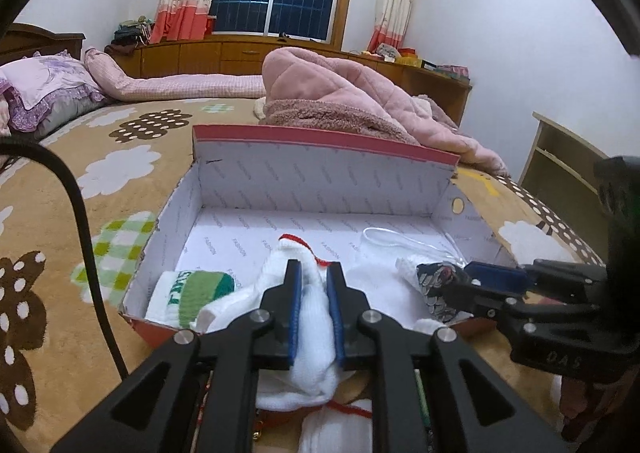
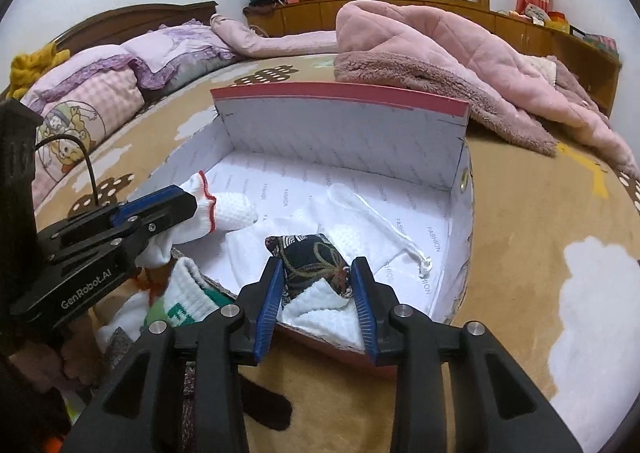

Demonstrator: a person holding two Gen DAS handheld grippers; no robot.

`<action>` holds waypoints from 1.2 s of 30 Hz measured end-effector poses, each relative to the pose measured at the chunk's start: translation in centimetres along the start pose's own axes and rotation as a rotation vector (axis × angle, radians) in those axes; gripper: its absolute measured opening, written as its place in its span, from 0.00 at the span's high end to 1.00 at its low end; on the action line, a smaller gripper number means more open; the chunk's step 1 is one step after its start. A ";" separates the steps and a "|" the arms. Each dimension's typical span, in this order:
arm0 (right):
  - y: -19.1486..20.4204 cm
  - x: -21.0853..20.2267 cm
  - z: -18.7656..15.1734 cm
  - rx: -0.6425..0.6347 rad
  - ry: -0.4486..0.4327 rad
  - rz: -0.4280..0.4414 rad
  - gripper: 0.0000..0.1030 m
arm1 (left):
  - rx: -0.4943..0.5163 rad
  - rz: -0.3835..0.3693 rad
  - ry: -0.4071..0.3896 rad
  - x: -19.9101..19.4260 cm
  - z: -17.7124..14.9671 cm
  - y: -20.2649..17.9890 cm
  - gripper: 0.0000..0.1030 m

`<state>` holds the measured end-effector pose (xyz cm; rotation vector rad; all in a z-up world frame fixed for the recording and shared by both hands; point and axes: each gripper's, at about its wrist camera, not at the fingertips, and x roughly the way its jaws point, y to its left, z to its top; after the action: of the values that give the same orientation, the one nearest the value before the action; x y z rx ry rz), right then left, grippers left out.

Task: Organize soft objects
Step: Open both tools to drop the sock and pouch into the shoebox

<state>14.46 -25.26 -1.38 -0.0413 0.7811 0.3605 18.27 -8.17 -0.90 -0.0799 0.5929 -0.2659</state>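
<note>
While both grippers hung over the near edge of the open shoebox [image 1: 320, 181], the left gripper [image 1: 314, 313] had its blue pads pinched close on a white sock with red trim [image 1: 316, 317], the sock's long axis running straight along the fingers, cuff forward over the box floor and the rest trailing back below the tool outside the near wall. Just to its right, the right gripper [image 2: 316, 301] stood partly open around a dark patterned pouch [image 2: 312, 265] that sat on a white folded cloth [image 2: 320, 309] inside the box; I could not tell whether its pads pressed the pouch or merely flanked it. A green-and-white sock [image 1: 188, 293] lay in the near left corner, and a white drawstring bag [image 2: 360, 209] lay further in on the right. My read: the sock wanted to go forward and down, and the left hand was the nearer one for it. Open floor showed in the middle and toward the tall back wall; the near rim under the sock was the edge to clear, with the right gripper close alongside.
</note>
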 end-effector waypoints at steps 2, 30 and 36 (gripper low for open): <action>0.4 0.0 -0.1 -0.016 -0.006 -0.018 0.66 | -0.008 -0.012 -0.003 -0.1 -0.1 0.1 0.86; 2.2 -0.6 -0.6 -0.100 -0.081 -0.209 0.42 | 0.000 0.123 -0.003 0.3 -0.5 -0.1 0.25; 1.8 -2.1 -0.2 -0.061 -0.134 -0.198 0.23 | -0.010 0.134 -0.022 -0.2 -0.6 -0.2 0.25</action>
<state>12.34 -24.22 0.12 -0.1493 0.6272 0.1969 17.76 -8.27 -1.23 -0.0522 0.5751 -0.1325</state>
